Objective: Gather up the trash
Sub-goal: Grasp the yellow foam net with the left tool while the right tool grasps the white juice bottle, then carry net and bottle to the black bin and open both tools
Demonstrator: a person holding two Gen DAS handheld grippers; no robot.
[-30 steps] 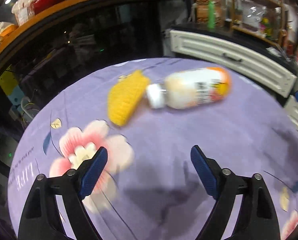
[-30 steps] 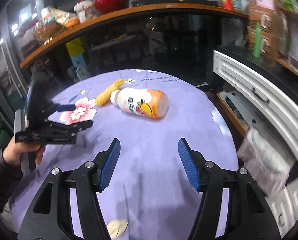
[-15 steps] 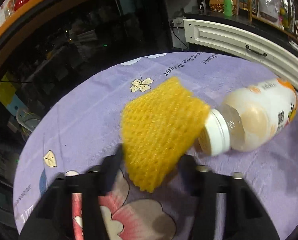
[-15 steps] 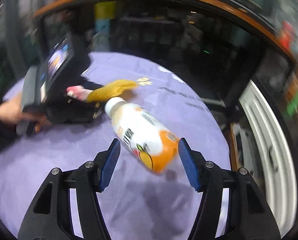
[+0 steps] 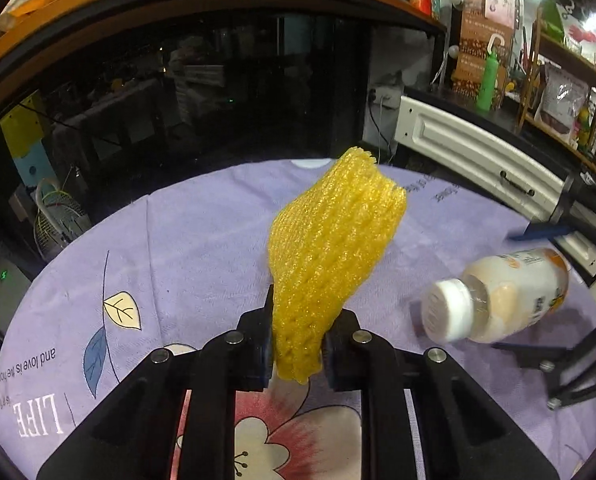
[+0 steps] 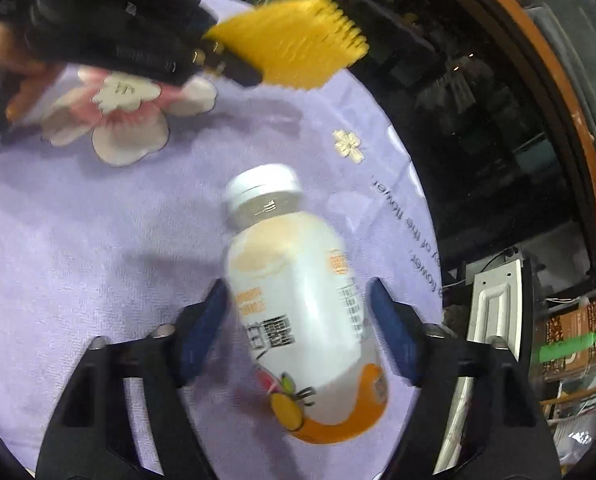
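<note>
Our left gripper (image 5: 296, 354): matte black plastic arms with triangular cut-outs, silver round screw heads (image 5: 234, 337) along each linkage. Our right gripper (image 6: 301, 324): same black frame, blue pads (image 6: 391, 334) on the inner finger faces, silver screws behind the pads. The hand (image 6: 2, 80) behind our left gripper is bare, sleeve unclear.

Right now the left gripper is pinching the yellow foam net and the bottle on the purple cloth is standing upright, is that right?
Not quite. The bottle lies on its side on the purple cloth, as the right wrist view shows. The rest holds: the left gripper is closing on the yellow foam net.
</note>
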